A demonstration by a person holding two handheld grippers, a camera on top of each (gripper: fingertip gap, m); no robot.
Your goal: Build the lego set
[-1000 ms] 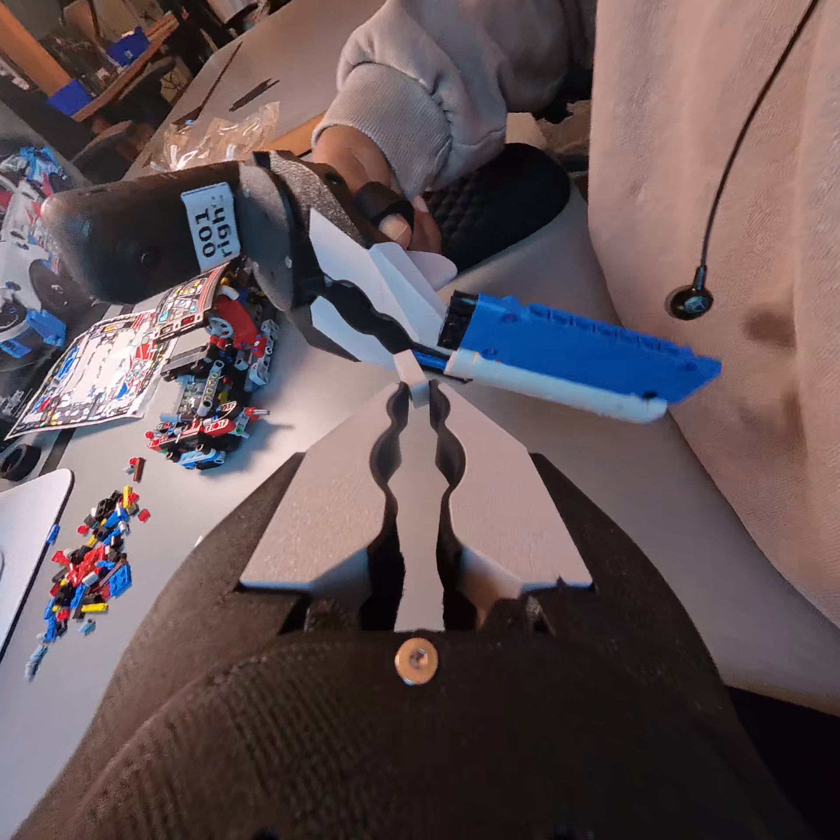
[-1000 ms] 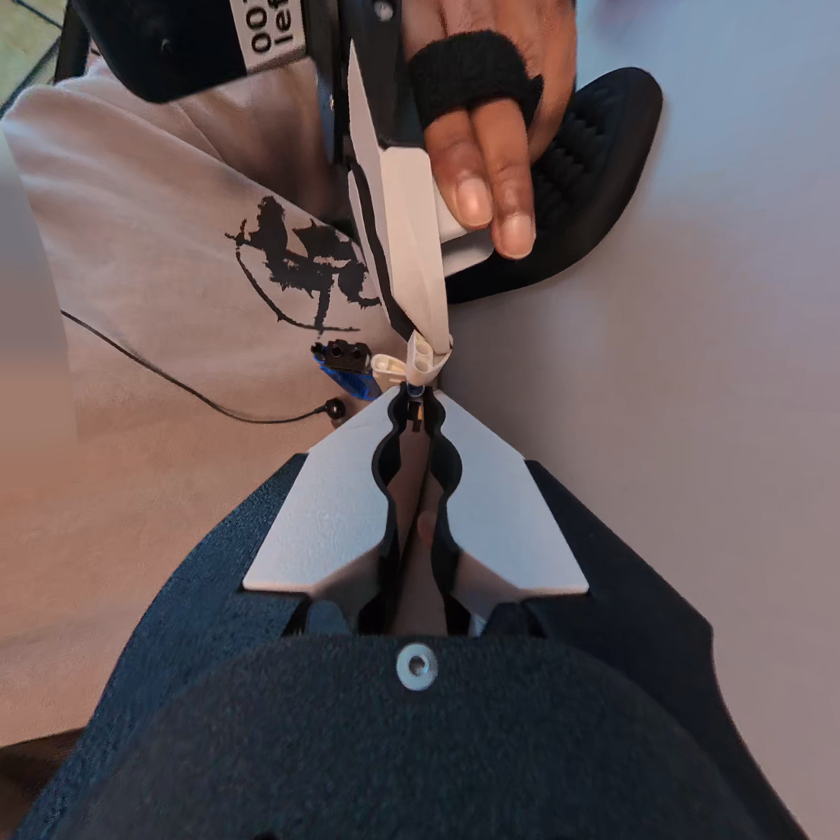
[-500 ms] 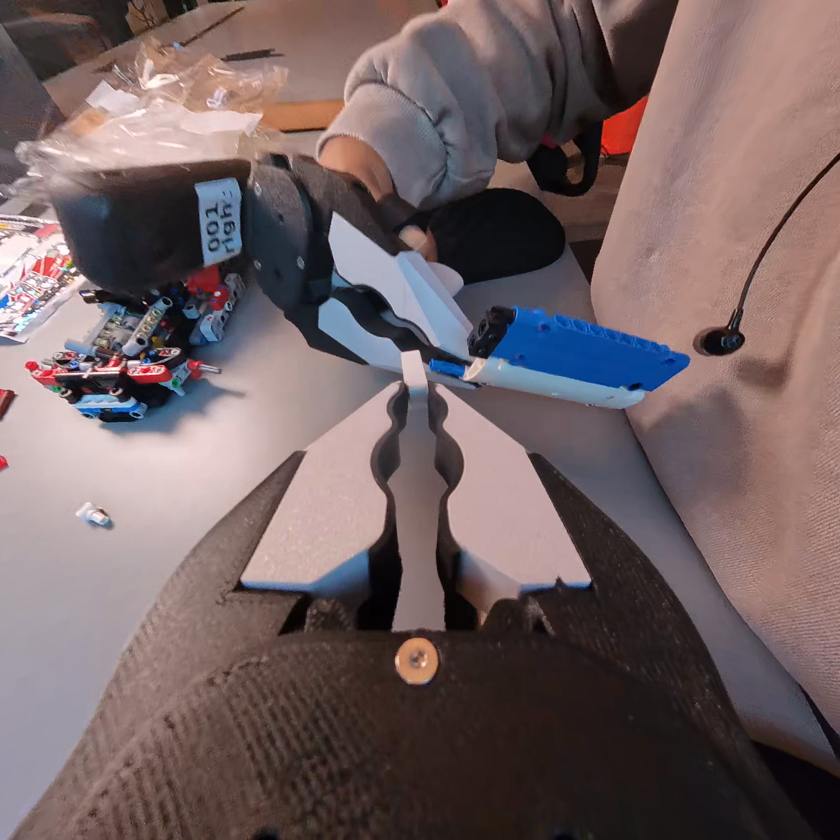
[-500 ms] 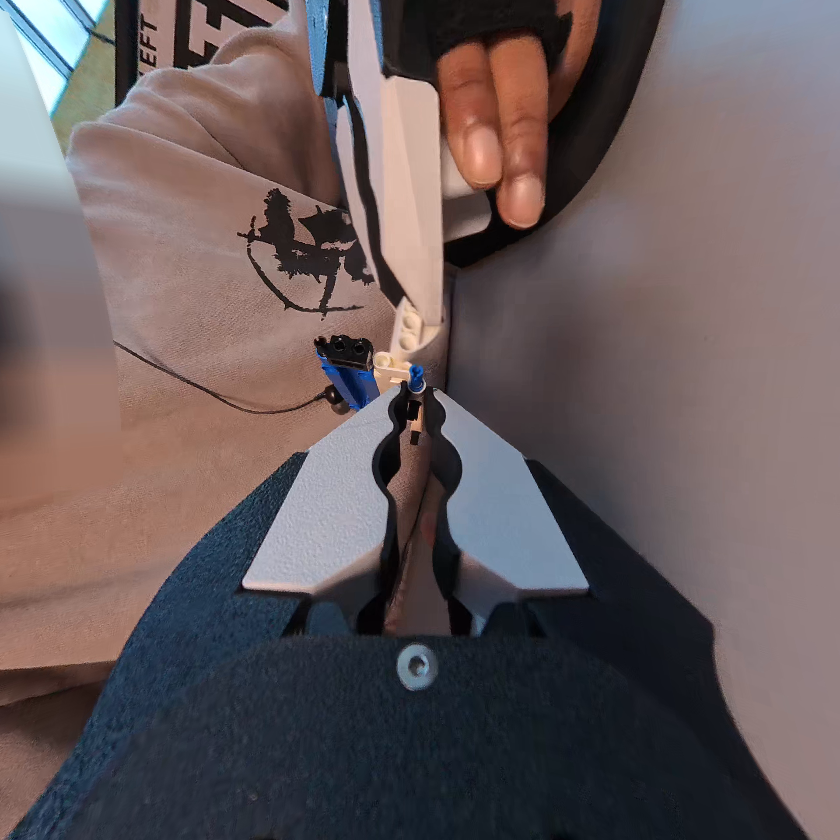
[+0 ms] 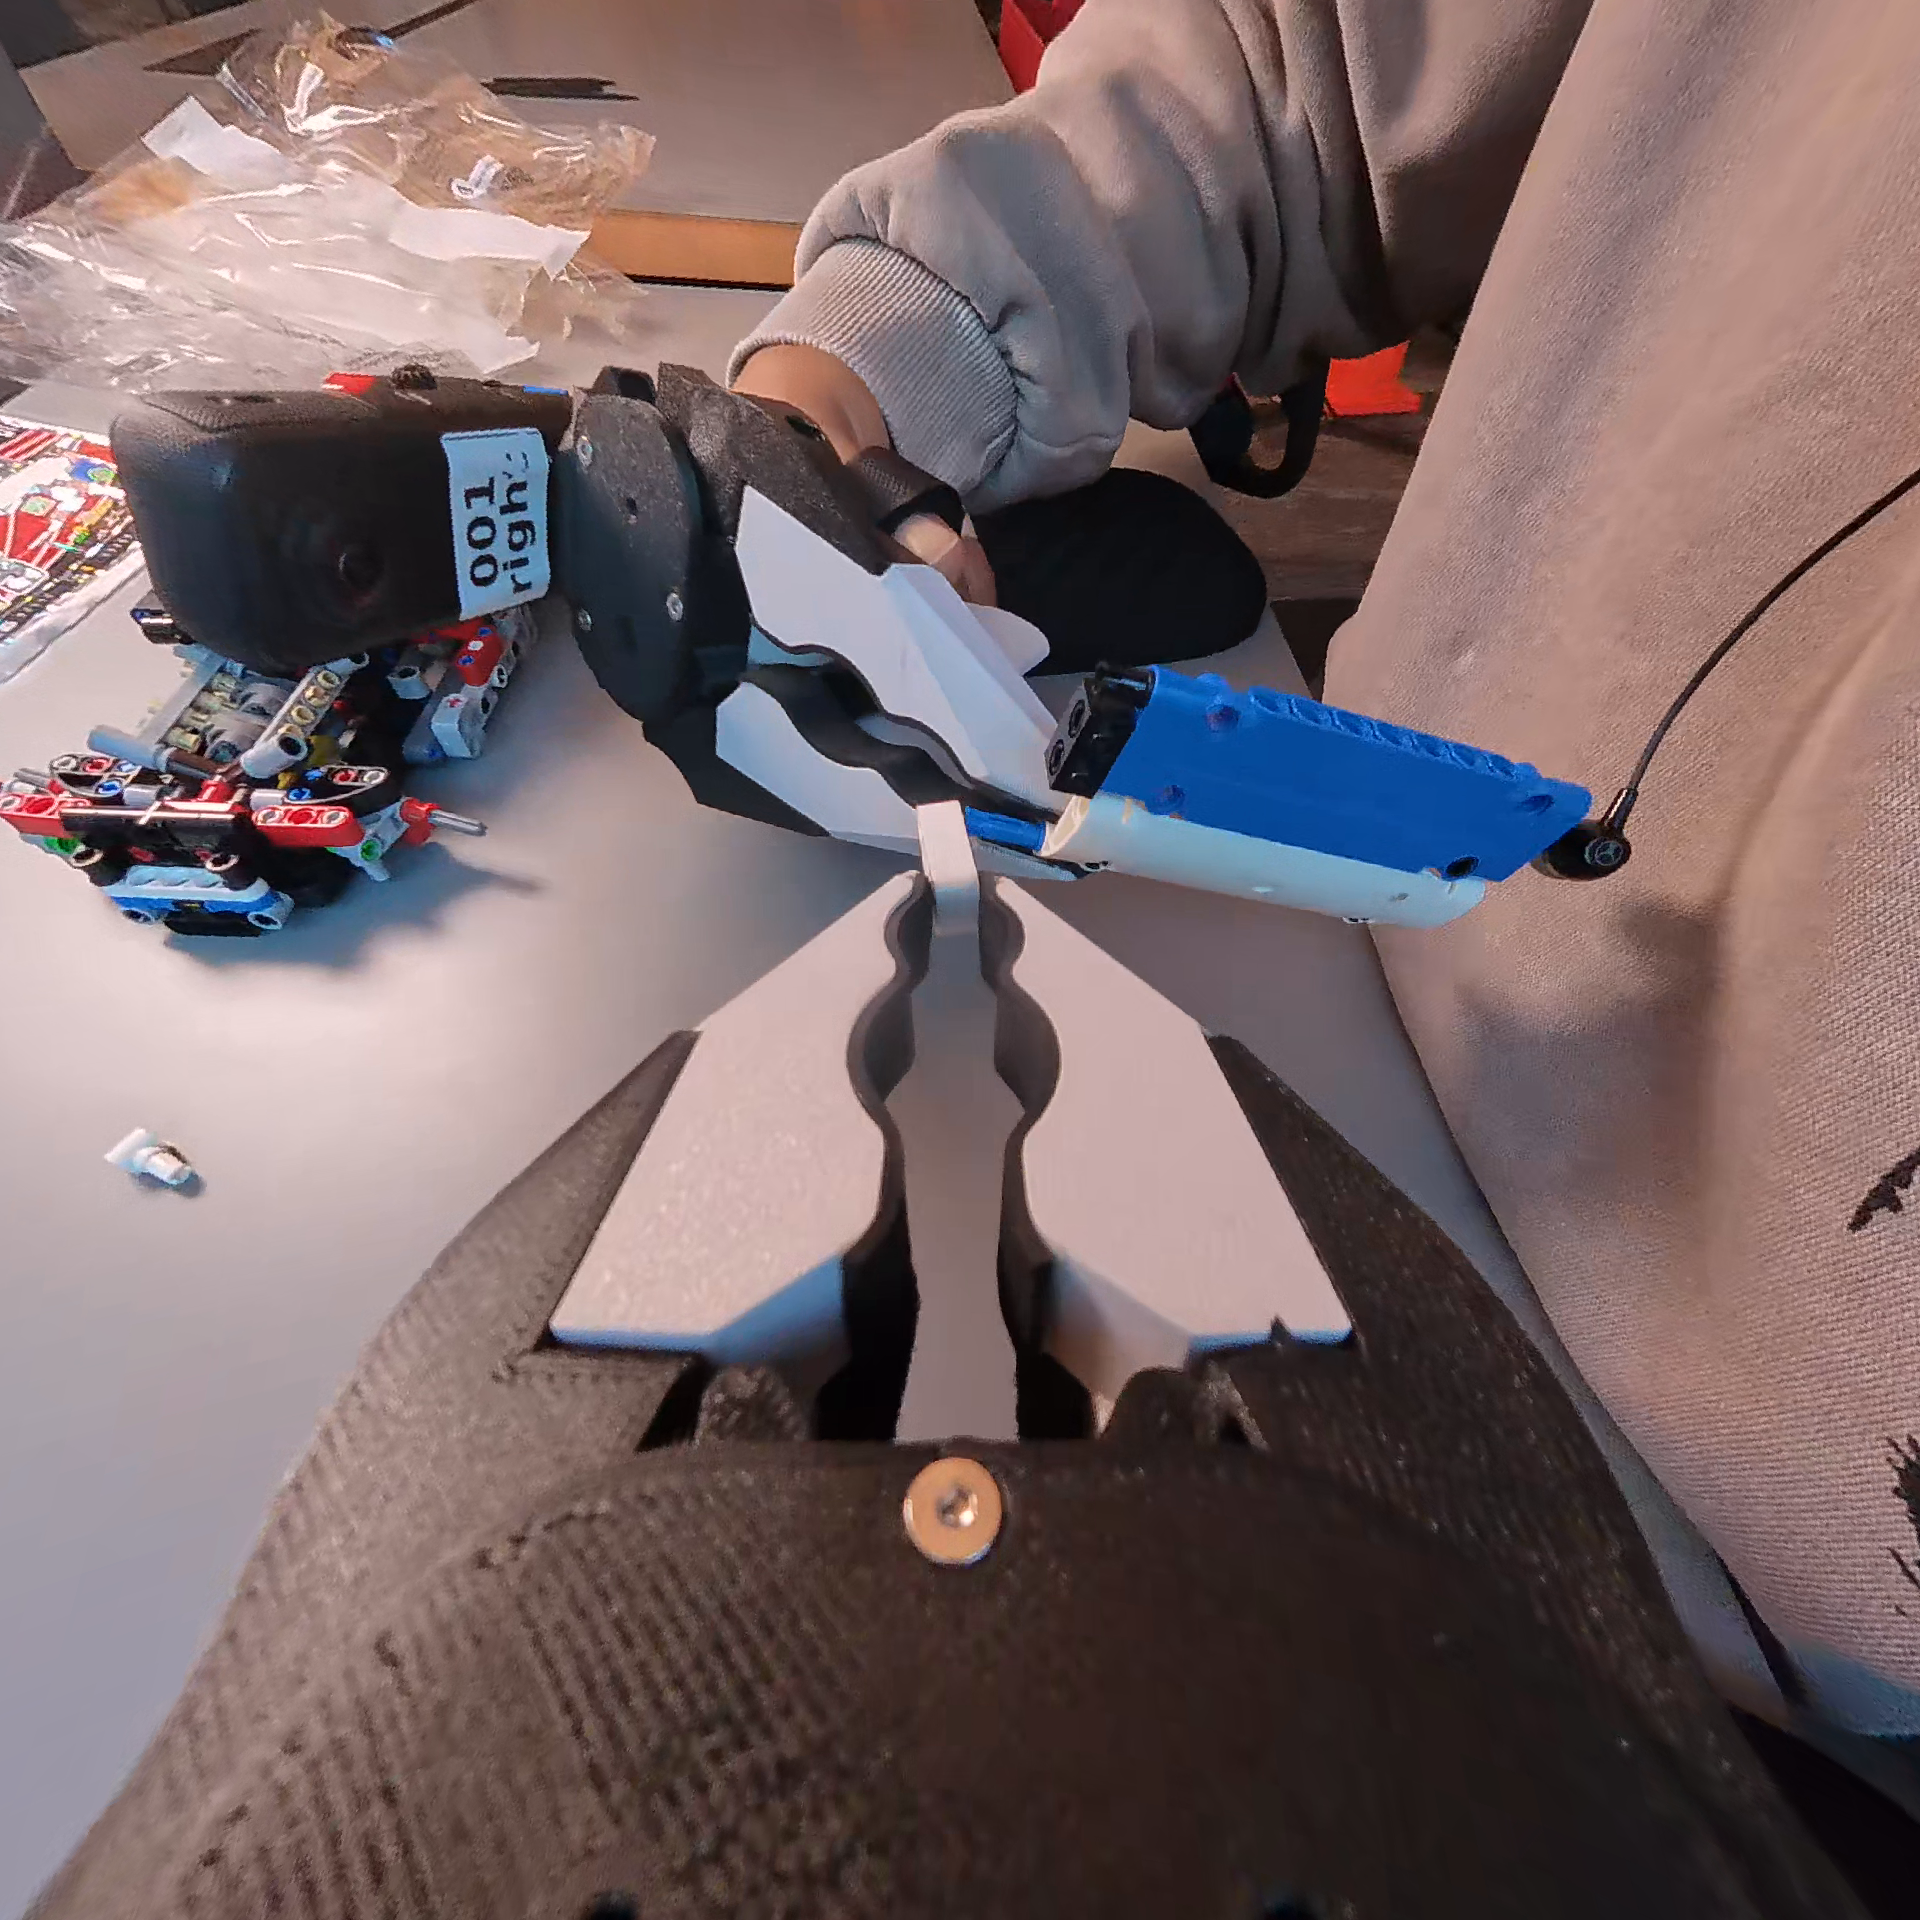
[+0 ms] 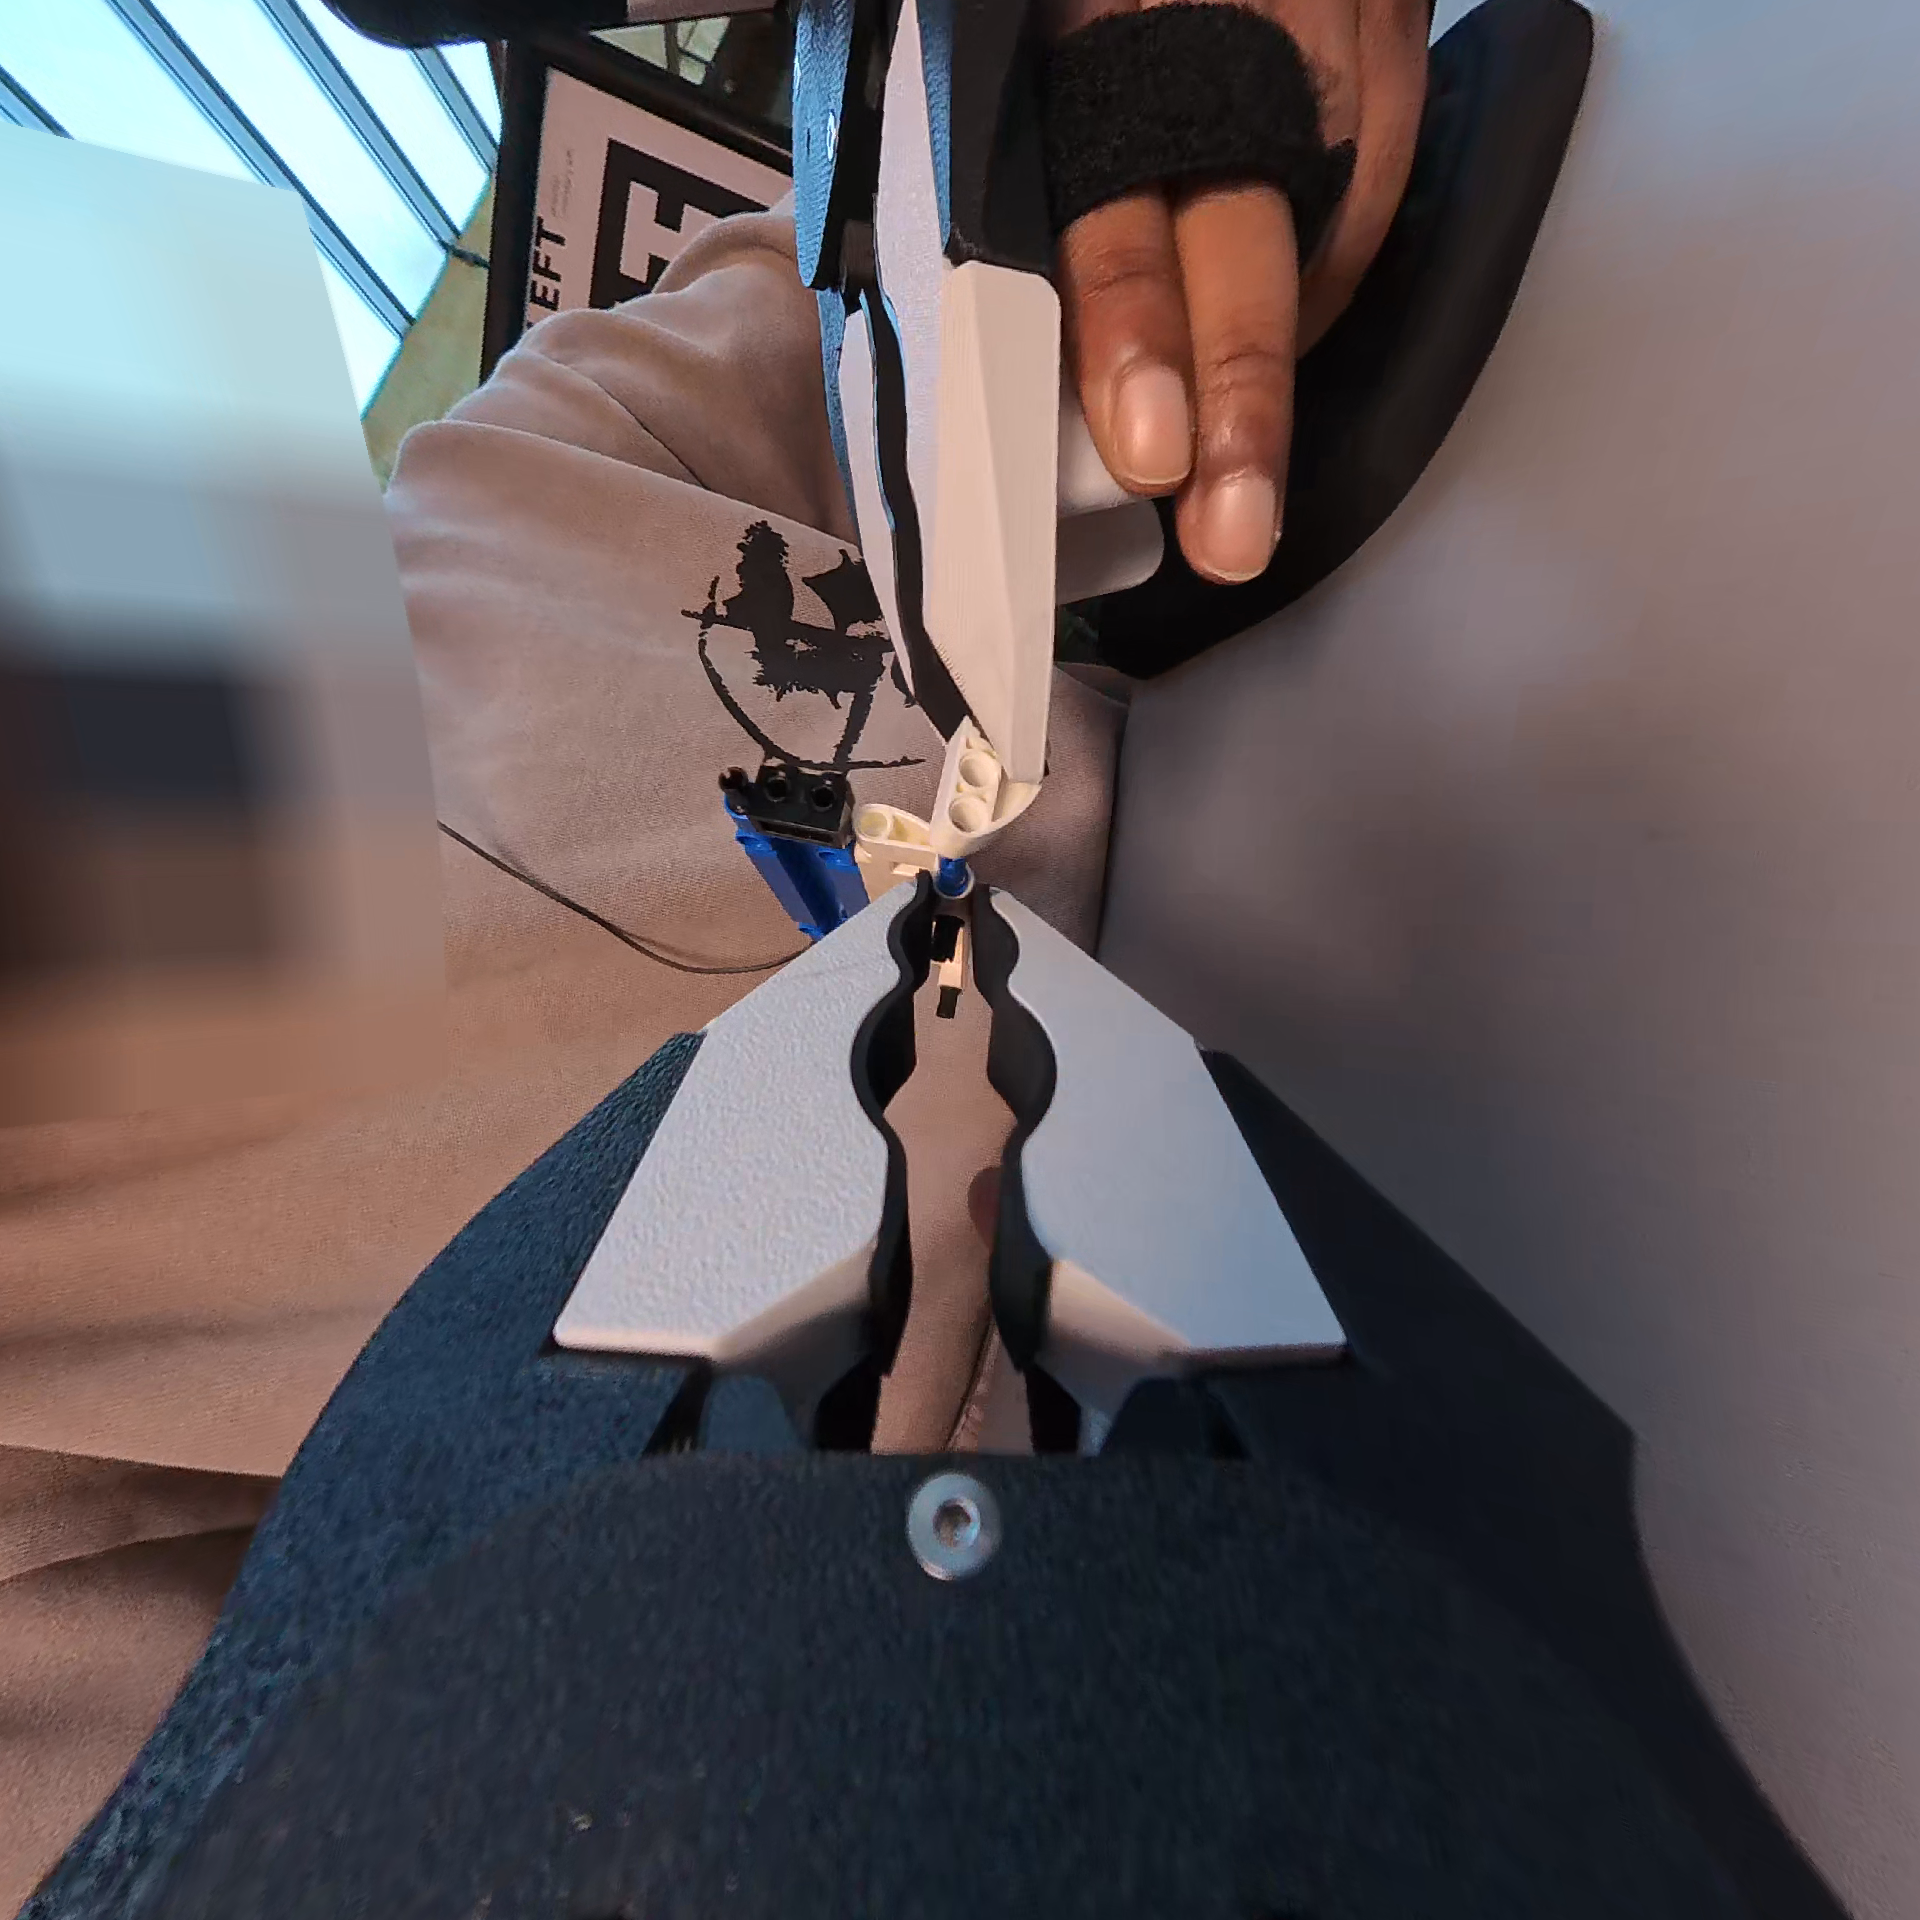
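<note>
The grey table (image 5: 312, 1091) carries everything, and a person in a beige sweatshirt (image 5: 1714, 727) sits at its near edge. Toward the far edge lie crumpled clear plastic bags (image 5: 312, 208). The half-built lego car chassis (image 5: 239, 769) stands on the surface, farther in from the near edge. The right gripper (image 5: 997, 810) is closed on the end of a long blue and white lego panel assembly (image 5: 1299, 790), which hangs in the air above the near edge of the table, in front of the sweatshirt. The left gripper (image 5: 951, 883) is closed almost fully on a small white lego beam (image 6: 971, 795), which touches the end of the assembly. A tiny white lego piece (image 5: 151, 1158) lies alone on the surface, apart from the chassis.
</note>
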